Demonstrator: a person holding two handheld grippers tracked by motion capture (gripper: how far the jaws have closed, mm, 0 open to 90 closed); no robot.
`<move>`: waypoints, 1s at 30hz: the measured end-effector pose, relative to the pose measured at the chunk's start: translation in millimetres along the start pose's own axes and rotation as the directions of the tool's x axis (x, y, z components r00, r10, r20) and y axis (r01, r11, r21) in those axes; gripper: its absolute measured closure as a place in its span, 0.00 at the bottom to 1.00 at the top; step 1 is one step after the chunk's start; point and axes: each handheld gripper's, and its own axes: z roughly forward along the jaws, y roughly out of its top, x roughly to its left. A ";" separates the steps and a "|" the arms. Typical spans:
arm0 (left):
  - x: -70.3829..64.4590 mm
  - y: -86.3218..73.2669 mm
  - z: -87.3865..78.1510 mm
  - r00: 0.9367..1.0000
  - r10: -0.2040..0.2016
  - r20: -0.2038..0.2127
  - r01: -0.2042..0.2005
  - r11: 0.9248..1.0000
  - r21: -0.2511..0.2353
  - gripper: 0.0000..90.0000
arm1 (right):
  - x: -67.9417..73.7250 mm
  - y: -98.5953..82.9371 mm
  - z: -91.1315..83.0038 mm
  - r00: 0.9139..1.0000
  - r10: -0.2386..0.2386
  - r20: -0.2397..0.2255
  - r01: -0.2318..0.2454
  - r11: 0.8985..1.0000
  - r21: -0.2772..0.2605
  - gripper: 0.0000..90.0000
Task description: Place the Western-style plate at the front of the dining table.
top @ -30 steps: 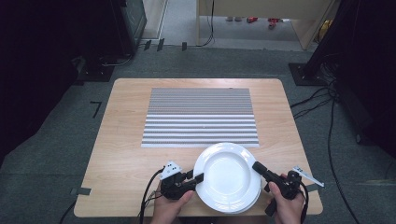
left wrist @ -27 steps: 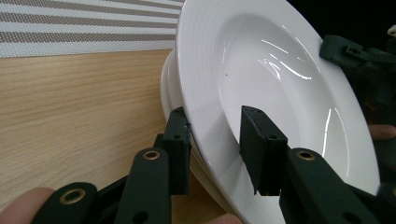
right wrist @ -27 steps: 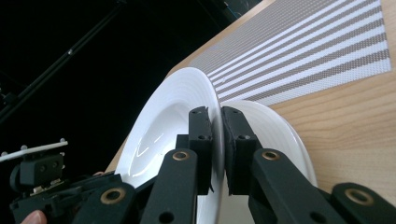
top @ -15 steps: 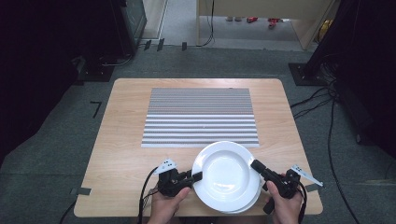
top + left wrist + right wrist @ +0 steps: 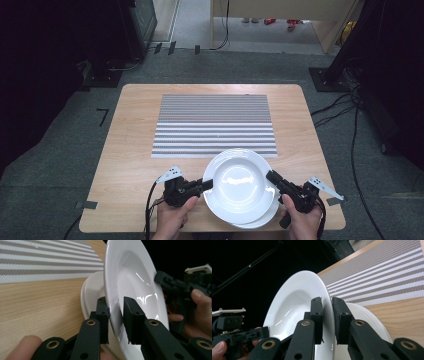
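Glazed white, the top plate (image 5: pixel 239 185) looks stiff, slippery and breakable, lifted over a second plate (image 5: pixel 260 220) at the table's (image 5: pixel 130 150) six o'clock edge, left gripper (image 5: pixel 206 184) clamping its nine o'clock rim, right gripper (image 5: pixel 272 177) its three o'clock rim.

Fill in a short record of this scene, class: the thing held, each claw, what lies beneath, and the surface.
held: round white ceramic top plate, lifted
left claw: shut on its rim
right claw: shut on the opposite rim
beneath: second white plate on the table
mat: grey striped woven placemat, bare, beyond the plates
surface: light wooden table
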 end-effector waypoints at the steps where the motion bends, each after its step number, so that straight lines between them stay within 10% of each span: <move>1: -0.1 0.7 -0.2 1.000 0.001 -0.001 -0.001 1.000 0.002 0.85 | 0.1 0.0 0.6 1.000 0.001 -0.008 -0.001 1.000 -0.003 0.89; 30: 18.2 30.7 -16.5 0.998 -0.057 -0.037 0.055 0.997 -0.046 0.85 | 22.0 23.8 32.0 0.998 -0.040 -0.041 0.040 0.999 0.006 0.91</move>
